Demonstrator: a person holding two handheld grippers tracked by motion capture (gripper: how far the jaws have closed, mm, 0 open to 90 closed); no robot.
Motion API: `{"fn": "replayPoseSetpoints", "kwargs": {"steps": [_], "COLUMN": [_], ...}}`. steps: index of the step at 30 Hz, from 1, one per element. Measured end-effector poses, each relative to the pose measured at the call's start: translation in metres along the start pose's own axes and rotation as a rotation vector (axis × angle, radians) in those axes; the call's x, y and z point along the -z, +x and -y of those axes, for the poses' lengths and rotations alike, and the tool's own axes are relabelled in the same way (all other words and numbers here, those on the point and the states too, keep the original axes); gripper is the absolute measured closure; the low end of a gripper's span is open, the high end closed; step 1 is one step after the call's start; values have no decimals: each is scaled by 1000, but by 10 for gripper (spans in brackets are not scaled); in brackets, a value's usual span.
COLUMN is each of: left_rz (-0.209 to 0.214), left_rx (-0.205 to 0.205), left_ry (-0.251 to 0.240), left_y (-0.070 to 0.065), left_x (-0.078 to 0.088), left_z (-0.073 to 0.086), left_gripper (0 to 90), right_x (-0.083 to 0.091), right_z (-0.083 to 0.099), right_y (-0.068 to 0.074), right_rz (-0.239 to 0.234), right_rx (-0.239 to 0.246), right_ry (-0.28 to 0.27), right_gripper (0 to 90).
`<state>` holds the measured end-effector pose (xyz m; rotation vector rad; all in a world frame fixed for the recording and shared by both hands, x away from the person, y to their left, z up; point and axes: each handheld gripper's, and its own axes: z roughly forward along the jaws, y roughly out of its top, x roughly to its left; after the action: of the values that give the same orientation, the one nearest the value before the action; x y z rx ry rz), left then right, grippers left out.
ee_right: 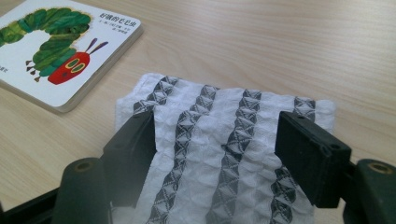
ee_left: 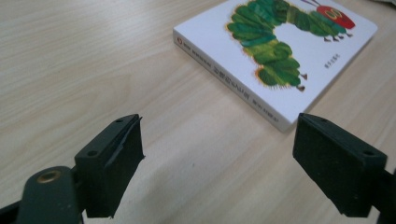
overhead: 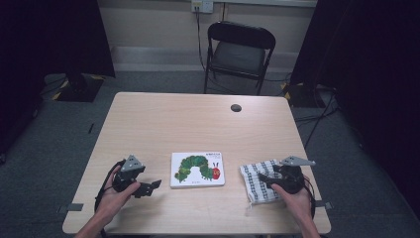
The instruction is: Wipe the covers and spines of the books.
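Observation:
A white board book (overhead: 197,169) with a green caterpillar on its cover lies flat near the table's front middle. My left gripper (overhead: 152,187) rests on the table just left of the book (ee_left: 280,56), open, with bare wood between its jaws. A folded white cloth (overhead: 258,180) with dark patterned stripes lies right of the book (ee_right: 56,51). My right gripper (overhead: 265,179) sits over the cloth (ee_right: 219,154), open, its jaws spread across the striped fabric without closing on it.
The wooden table (overhead: 198,119) has a round cable hole (overhead: 236,107) near its far edge. A black folding chair (overhead: 239,52) stands beyond the table. Dark curtains hang at both sides, and cables run across the grey floor.

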<state>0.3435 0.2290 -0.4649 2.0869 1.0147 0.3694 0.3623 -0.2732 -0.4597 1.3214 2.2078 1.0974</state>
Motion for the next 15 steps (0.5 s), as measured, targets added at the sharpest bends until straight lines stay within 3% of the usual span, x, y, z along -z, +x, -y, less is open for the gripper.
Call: {"fn": "replayPoseSetpoints", "kwargs": {"steps": [3,6,12,15], "left_rz": [8,-16,-22,-42], "left_rx": [35,33,17,31], "left_ry": [-31,-73,-86,-86], "left_y": [4,6,10,14], "left_x": [2,5,3,4], "left_z": [4,1,1,1], "left_gripper": [159,159,159,159], "right_x": [0,-5,-20,-23], "right_z": [2,3,14,15], "right_y": [3,6,6,7], "right_rz": [-9,-2,-1,8], "right_rx": [12,27,45,41], "right_ry": [-16,24,110,108], "right_gripper": [338,354,321,311]}}
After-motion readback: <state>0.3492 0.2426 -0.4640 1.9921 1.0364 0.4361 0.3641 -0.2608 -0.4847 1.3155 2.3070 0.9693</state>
